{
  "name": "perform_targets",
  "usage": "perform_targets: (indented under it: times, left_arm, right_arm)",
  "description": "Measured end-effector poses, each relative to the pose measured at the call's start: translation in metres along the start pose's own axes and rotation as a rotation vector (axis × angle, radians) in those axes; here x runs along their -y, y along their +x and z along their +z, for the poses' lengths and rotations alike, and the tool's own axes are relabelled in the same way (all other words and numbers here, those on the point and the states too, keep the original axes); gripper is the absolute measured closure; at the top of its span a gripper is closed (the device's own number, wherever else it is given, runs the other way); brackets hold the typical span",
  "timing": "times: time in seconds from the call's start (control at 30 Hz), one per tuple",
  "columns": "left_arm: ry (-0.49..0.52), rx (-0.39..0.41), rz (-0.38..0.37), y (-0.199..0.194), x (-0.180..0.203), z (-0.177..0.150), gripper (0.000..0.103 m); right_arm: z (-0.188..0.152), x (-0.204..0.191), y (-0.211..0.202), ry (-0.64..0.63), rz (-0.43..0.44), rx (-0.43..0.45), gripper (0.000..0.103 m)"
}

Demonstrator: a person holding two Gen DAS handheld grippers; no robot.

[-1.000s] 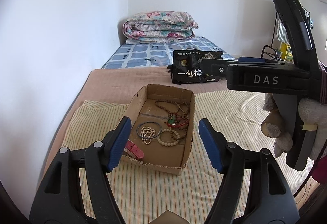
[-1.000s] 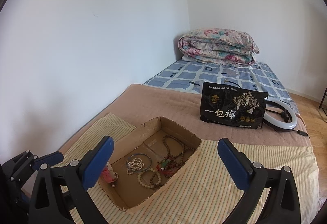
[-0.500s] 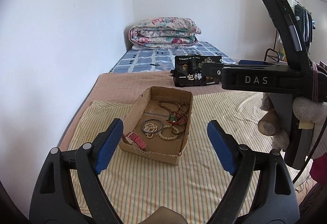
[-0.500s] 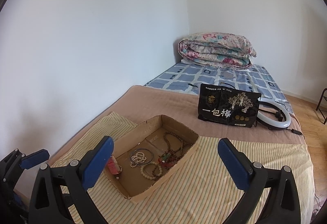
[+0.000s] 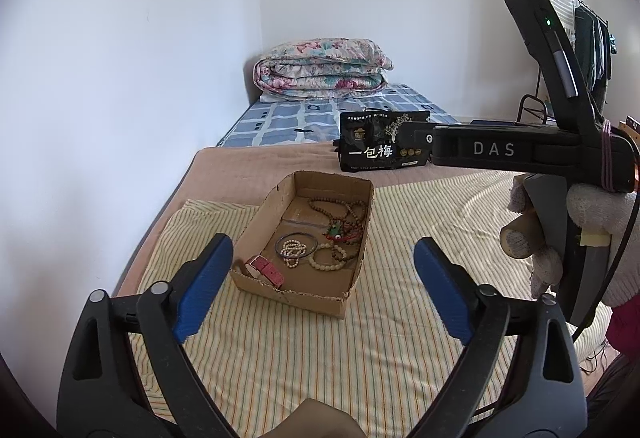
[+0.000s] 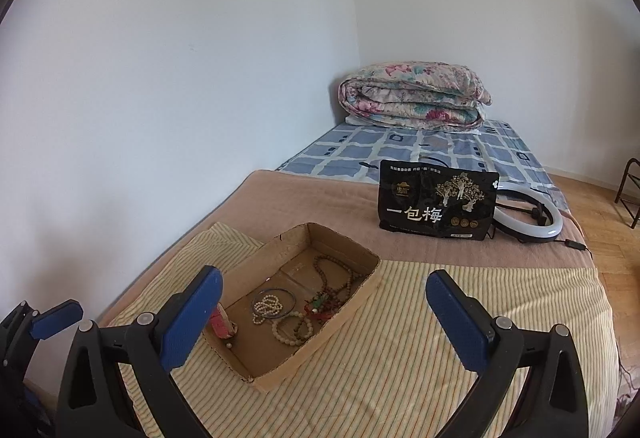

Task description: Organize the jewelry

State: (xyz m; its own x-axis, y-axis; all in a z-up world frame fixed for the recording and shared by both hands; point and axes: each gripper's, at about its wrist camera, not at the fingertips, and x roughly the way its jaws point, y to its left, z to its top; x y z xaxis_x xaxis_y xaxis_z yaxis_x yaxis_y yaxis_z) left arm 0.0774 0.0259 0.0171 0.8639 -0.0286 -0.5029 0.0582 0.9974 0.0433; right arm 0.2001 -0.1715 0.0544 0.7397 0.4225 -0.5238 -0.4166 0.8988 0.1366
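A shallow cardboard box [image 5: 256, 216] [image 6: 352, 298] sits on a striped cloth on the bed. It holds a brown bead necklace [image 5: 344, 208] [image 6: 340, 278], pale bead bracelets [image 5: 326, 258] [image 6: 288, 326], a thin dark bangle [image 5: 296, 244] [image 6: 274, 302] and a pink watch [image 5: 266, 270] [image 6: 222, 324]. My left gripper [image 5: 322, 278] is open and empty, held back above the box's near edge. My right gripper [image 6: 322, 318] is open and empty, held above the box; its body shows in the left wrist view [image 5: 496, 150].
A black snack bag [image 5: 384, 146] [image 6: 436, 204] stands behind the box, with a white ring light [image 6: 532, 218] behind it. A folded floral quilt [image 5: 320, 70] [image 6: 412, 98] lies at the bed's head. A white wall runs along the left. A clothes rack [image 5: 576, 38] stands at the right.
Both grippers have pulled back and up from the box, which now looks smaller and farther. Both stay open and the jewelry has not moved.
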Motion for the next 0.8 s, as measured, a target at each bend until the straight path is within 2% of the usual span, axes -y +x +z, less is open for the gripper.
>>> perform_targets:
  times: [0.8]
  left_arm:
    - [-0.006, -0.01, 0.019, 0.0018, -0.0058, -0.0015, 0.006]
  right_arm:
    - [-0.0057, -0.0016, 0.0035, -0.013, -0.01, -0.017, 0.0]
